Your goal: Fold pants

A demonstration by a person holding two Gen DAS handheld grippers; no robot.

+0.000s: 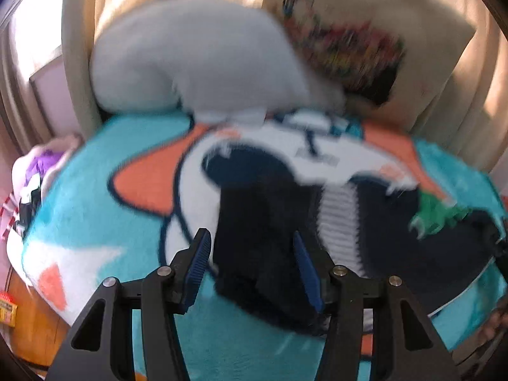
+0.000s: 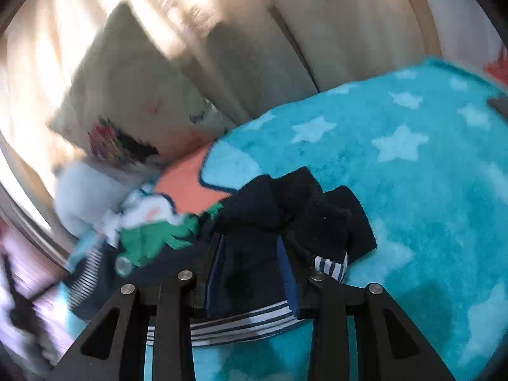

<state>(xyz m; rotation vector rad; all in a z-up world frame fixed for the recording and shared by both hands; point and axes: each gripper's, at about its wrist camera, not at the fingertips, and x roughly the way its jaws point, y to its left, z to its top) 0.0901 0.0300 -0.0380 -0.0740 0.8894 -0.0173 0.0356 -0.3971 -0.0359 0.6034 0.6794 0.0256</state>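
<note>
The pants (image 1: 263,222) are small, navy, with a blue-and-white striped lining and a green dinosaur patch (image 1: 435,212). They lie bunched on a teal blanket (image 1: 95,209). My left gripper (image 1: 250,254) is open, its blue pads either side of a navy fold, not pinching it. In the right wrist view the pants (image 2: 317,209) are crumpled in a heap with the striped waistband (image 2: 241,320) below. My right gripper (image 2: 250,254) has its jaws around navy cloth; the pads look pressed against it. Both views are motion-blurred.
The blanket (image 2: 412,174) has white stars and an orange, white and navy picture. Behind it stand a grey plush cushion (image 1: 197,57), a printed pillow (image 1: 365,38) and cream upholstery (image 2: 349,31). Purple and striped clothes (image 1: 35,171) lie at the left edge.
</note>
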